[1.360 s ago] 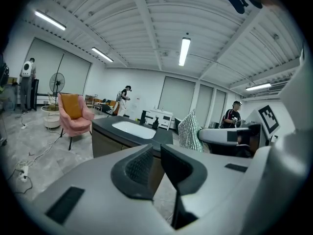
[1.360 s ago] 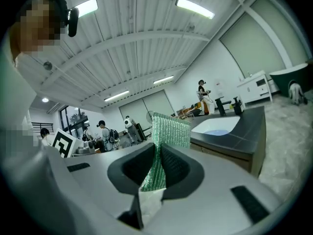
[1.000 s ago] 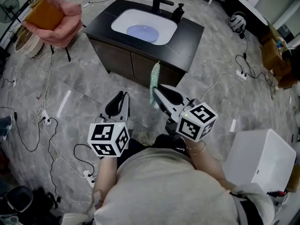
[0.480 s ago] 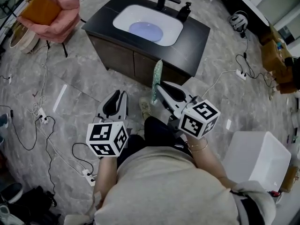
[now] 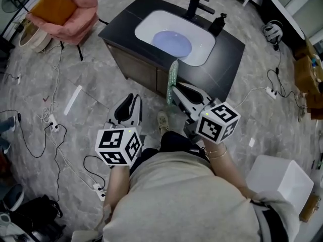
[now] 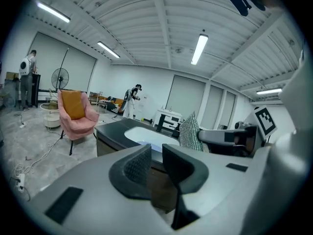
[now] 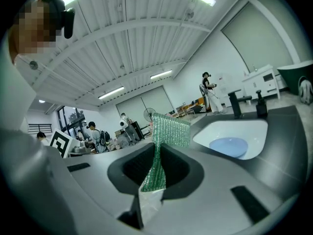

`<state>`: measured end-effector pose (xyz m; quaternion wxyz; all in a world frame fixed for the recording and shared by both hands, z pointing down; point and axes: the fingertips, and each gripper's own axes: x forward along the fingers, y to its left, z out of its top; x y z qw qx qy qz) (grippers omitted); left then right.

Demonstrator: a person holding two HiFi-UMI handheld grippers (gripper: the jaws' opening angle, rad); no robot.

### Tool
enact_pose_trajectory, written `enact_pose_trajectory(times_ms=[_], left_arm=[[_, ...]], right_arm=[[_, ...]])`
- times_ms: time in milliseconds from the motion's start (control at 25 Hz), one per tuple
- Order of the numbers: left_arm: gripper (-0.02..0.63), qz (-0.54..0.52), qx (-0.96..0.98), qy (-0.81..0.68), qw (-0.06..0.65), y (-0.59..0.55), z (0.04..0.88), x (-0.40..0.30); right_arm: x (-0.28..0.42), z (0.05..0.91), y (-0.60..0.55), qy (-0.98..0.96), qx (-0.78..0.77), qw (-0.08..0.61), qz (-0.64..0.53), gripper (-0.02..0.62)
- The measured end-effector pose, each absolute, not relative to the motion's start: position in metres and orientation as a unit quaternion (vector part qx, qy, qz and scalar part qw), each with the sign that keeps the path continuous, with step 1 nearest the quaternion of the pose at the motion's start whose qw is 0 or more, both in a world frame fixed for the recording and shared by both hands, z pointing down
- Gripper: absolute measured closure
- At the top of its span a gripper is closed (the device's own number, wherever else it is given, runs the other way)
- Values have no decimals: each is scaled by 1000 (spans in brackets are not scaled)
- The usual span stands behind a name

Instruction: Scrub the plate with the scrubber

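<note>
A pale blue plate (image 5: 172, 43) lies in the white sink (image 5: 151, 24) of a black vanity (image 5: 229, 52). My right gripper (image 5: 174, 91) is shut on a sparkly green scrubber (image 5: 173, 79), which stands upright just short of the vanity's front edge. In the right gripper view the scrubber (image 7: 168, 131) sticks up out of the gripper (image 7: 157, 168), with the plate (image 7: 232, 146) beyond it. My left gripper (image 5: 131, 102) hangs lower left over the floor, its jaws together on nothing. In the left gripper view the gripper (image 6: 156, 160) faces the sink, with the scrubber (image 6: 190, 133) to its right.
A black faucet (image 5: 199, 6) and a soap dispenser (image 5: 219, 23) stand behind the sink. A pink armchair (image 5: 63, 9) is at the far left. Cables and a power strip (image 5: 98, 189) lie on the grey floor. A white box (image 5: 280, 183) sits at lower right.
The person has stepped closer to the vanity, so the sink and plate sit nearer both grippers. The right gripper still holds the scrubber; the left stays shut and empty.
</note>
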<state>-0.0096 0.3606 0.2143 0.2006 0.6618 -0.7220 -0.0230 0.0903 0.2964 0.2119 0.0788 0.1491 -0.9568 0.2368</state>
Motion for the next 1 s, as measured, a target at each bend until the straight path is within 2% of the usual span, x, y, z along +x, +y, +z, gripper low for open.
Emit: enact_pose_trajectory(times_ms=[440, 1000], left_arm=[[546, -3, 665, -720, 198, 230, 207, -45], [546, 36, 679, -696, 231, 151, 231, -42]], right_arm=[[45, 208, 173, -959, 135, 75, 237, 538], [54, 240, 102, -944, 163, 83, 276, 538]])
